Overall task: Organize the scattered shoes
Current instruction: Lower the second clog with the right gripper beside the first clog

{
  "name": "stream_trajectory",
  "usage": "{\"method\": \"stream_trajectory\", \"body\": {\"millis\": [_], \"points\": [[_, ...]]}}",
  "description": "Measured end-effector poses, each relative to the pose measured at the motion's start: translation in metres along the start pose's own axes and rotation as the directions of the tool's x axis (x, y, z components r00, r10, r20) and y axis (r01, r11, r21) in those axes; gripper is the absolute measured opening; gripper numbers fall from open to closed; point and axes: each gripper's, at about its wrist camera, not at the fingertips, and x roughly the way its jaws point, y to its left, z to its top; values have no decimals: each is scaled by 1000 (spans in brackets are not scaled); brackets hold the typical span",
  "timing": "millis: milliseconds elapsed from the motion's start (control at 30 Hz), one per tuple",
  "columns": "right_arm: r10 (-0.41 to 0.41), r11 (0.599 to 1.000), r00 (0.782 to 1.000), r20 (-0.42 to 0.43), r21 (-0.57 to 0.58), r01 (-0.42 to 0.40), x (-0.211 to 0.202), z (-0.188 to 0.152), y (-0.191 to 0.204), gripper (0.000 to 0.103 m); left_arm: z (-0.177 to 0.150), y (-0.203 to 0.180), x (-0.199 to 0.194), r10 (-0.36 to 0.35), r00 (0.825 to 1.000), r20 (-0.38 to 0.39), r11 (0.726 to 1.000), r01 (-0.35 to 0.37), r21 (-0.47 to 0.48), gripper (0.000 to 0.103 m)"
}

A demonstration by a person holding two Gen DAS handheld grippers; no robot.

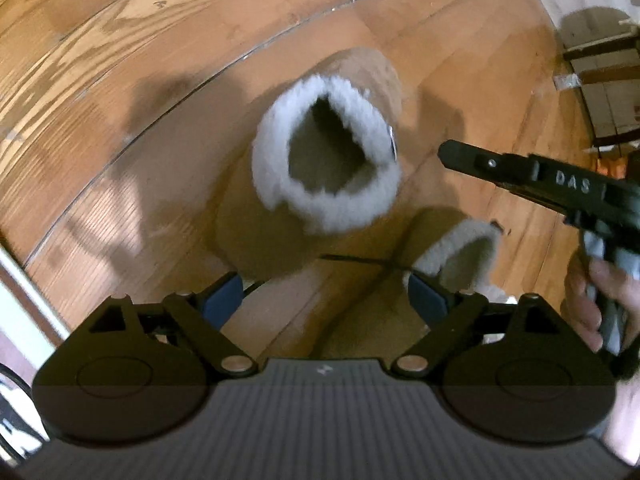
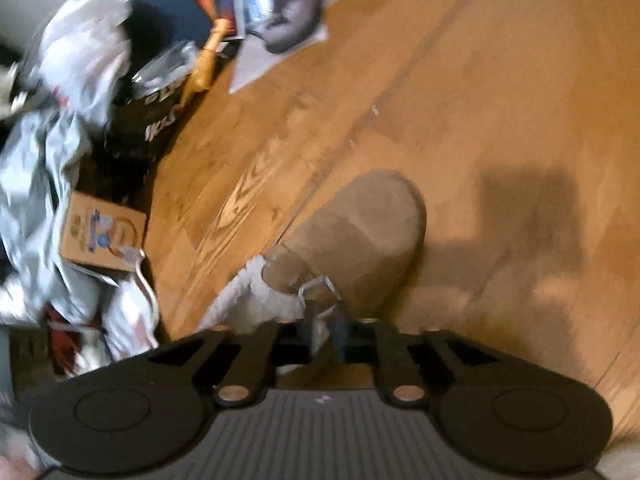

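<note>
In the left wrist view, the left gripper (image 1: 324,300) hangs over a honey-coloured wooden plank floor (image 1: 120,60) with its blue-padded jaws spread wide and nothing between the pads. Ahead of it, standing on the floor, is a tan suede slipper boot with a thick white fleece collar (image 1: 324,168), its dark opening facing the camera. Lower right of it, just beside the left gripper's right pad, lies a second tan slipper with a fleece lining (image 1: 460,256), partly hidden. Further right, the right gripper (image 1: 516,176) comes in from the edge, black with pale lettering, gripped by a person's hand (image 1: 588,304); its tip stands clear of the upright boot's collar.

In the right wrist view, a heap of silvery plastic bags, a small brown cardboard box (image 2: 102,236) and printed papers crowds the left edge. Toward the centre, the right gripper's own jaws (image 2: 322,332) sit fairly close together around the white fleece edge of a tan slipper (image 2: 360,232) whose rounded toe points away; blur keeps me from telling whether the pads press on it. Bare floor fills the right side.
</note>
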Motion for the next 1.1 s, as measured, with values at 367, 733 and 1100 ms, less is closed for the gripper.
{"method": "stream_trajectory", "body": {"millis": [367,733,1100], "points": [[-161,987,987,-29,-19,160,63,-12,26,81,-19,19,-6,78,997,-11,997,-79,-5,95],[-197,912,979,-45,-376,166,64,-14,47,15,-24,47,-30,116,993,10,993,-116,-18,95],[-428,244,894,-131,-970,-25,49,-19,181,6,-49,38,-63,50,998,31,998,-51,22,95]]}}
